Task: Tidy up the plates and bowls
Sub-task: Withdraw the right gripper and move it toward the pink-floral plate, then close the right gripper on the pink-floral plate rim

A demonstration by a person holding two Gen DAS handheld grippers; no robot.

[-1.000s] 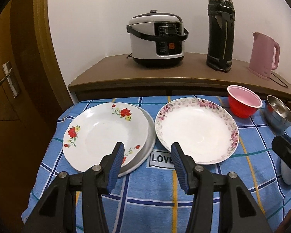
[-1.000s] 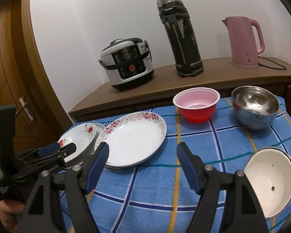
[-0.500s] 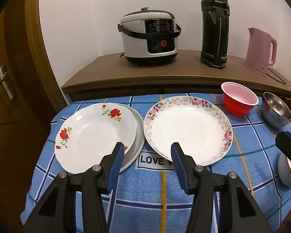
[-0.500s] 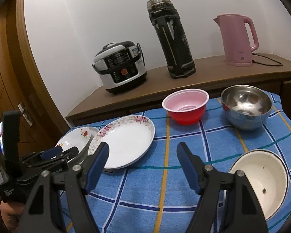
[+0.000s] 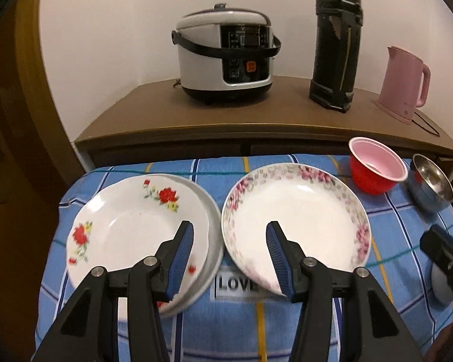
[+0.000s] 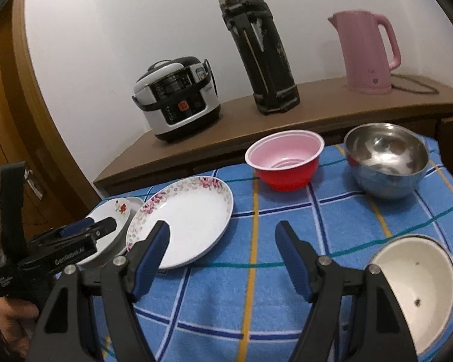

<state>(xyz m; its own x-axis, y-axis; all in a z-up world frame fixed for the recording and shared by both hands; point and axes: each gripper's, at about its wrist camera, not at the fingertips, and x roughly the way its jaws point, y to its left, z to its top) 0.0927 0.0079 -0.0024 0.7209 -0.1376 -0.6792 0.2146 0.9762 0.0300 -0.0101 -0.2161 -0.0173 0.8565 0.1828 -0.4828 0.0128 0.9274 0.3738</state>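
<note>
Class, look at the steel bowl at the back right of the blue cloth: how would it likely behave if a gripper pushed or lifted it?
The steel bowl looks rigid, so it should not flex. Its polished, rounded wall probably gives fingers little purchase and may slip. With its curved underside on the soft blue cloth, a sideways push would likely rock or tip it rather than slide it.

Red-rose white plate, pink-floral-rimmed plate, blue checked tablecloth, red bowl

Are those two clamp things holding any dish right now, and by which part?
Nothing is held. The left gripper and the right gripper both stand open and empty above the tablecloth.
</note>
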